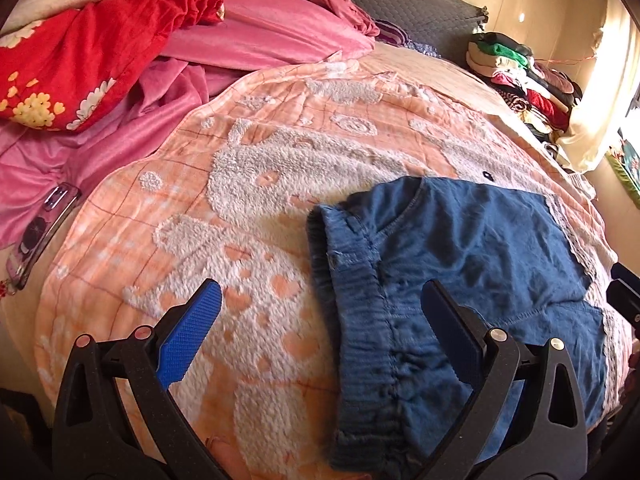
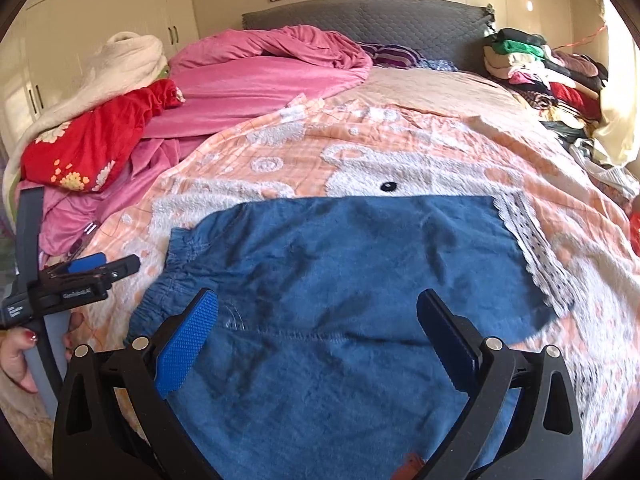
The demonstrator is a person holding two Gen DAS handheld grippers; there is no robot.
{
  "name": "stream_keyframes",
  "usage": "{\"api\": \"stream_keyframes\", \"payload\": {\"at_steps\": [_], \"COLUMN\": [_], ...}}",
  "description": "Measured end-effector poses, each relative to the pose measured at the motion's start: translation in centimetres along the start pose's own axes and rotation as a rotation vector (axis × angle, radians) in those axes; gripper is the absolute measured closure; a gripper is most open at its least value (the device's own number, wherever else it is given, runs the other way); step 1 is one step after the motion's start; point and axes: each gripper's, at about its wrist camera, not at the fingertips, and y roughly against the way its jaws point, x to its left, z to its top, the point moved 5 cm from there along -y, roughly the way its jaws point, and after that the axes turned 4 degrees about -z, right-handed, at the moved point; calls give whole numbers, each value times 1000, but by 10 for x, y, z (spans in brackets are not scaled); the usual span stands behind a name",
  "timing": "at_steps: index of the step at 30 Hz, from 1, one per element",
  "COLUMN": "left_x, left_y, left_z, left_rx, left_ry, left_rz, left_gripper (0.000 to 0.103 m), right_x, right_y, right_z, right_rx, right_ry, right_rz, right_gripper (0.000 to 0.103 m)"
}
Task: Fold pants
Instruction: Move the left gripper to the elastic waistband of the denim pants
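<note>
The blue denim pants [image 1: 472,264] lie folded flat on the peach bedspread [image 1: 248,208], elastic waistband to the left and white lace hem to the right. My left gripper [image 1: 320,312] hovers open over the waistband edge, its right finger above the denim, its left finger above the bedspread. In the right wrist view the pants [image 2: 340,264] fill the middle, and my right gripper [image 2: 318,320] stands open just above them with nothing between its fingers. The left gripper [image 2: 86,268] shows at the far left there, held by a hand [image 2: 18,354].
Pink blankets [image 2: 256,84] and a red floral quilt [image 2: 92,148] are heaped at the back left. A phone [image 1: 40,232] lies at the left edge. Stacked clothes [image 2: 536,72] sit at the back right by the grey headboard [image 2: 360,20].
</note>
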Motion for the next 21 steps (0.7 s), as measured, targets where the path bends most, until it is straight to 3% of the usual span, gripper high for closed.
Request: {"api": "stream_keyframes", "payload": {"at_steps": [6,10,14,21], "left_x": [7,13,12,8], "left_y": [-31,-47,-61,-89], "left_z": [13,22,28,31], "left_rx": [53,57,66,94], "left_ry": [-17,-33,-32,-67], "left_rz": [1,12,-41,-58], "left_gripper": [9,9,9,13], "right_x": [9,11,11,7], "right_y": [-31,-53,-75,-111], "right_z": [18,21,27,42], "right_rx": [25,61,88,131], "right_ry": [62,110,138,179], "right_rz": [18,-21,-34,-51], "right_gripper": [4,4,4,4]}}
